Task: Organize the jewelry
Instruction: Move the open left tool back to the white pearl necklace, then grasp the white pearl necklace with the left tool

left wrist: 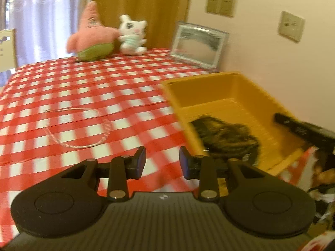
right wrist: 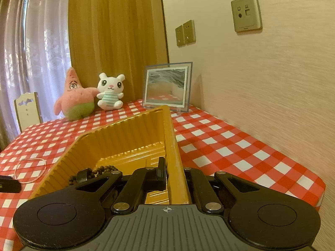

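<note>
A dark beaded necklace (left wrist: 226,138) lies bunched on the floor of the ribbed yellow tray (left wrist: 219,87), near its front end. A thin pale loop necklace (left wrist: 77,128) lies spread open on the table, left of the tray and apart from it.

Warm window light, left view motion-blurred

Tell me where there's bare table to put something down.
Bare cloth lies between the thin necklace loop and the plush toys, and between the yellow tray and the wall. The tray's near end holds dark beads.
</note>
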The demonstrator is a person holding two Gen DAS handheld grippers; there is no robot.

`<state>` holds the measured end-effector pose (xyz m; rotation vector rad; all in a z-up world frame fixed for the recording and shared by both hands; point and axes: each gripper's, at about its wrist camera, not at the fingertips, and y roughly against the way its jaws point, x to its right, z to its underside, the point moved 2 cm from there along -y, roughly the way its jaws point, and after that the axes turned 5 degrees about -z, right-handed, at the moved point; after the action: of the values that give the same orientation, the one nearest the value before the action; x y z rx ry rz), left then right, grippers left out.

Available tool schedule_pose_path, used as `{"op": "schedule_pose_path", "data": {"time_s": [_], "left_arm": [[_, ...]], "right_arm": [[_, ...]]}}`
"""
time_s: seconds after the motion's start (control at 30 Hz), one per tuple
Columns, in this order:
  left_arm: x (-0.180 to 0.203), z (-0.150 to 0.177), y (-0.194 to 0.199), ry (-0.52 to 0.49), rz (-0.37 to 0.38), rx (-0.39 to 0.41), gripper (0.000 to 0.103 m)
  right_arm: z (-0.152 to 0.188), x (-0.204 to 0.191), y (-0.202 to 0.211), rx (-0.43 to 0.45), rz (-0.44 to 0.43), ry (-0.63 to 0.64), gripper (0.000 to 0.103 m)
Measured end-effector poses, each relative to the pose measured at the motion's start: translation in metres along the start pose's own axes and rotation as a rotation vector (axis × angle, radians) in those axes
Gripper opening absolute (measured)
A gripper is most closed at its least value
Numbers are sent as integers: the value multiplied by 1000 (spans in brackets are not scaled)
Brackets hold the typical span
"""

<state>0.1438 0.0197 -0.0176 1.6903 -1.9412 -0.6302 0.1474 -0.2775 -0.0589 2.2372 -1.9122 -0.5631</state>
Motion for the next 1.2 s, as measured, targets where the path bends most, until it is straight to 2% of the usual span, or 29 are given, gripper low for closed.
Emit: {"op": "schedule_pose_path", "data": {"time_s": [0.2,0.4,1.0,1.2], "left_arm": [[-26,1,-19,-56,-88,-1,30],[-42,1,-40,-118,-128,-15,30],[-57,-17,-95,-247,-112,-67,17],[-57,-15,-103,-254,-98,-86,12]], "right_arm": [[1,-1,-3,-4,10,9,4],[4,-3,-9,-2,17,14,4],[-7,-19,-44,-2,3,55,4],[-9,-22,-52,-2,-2,61,4]]}}
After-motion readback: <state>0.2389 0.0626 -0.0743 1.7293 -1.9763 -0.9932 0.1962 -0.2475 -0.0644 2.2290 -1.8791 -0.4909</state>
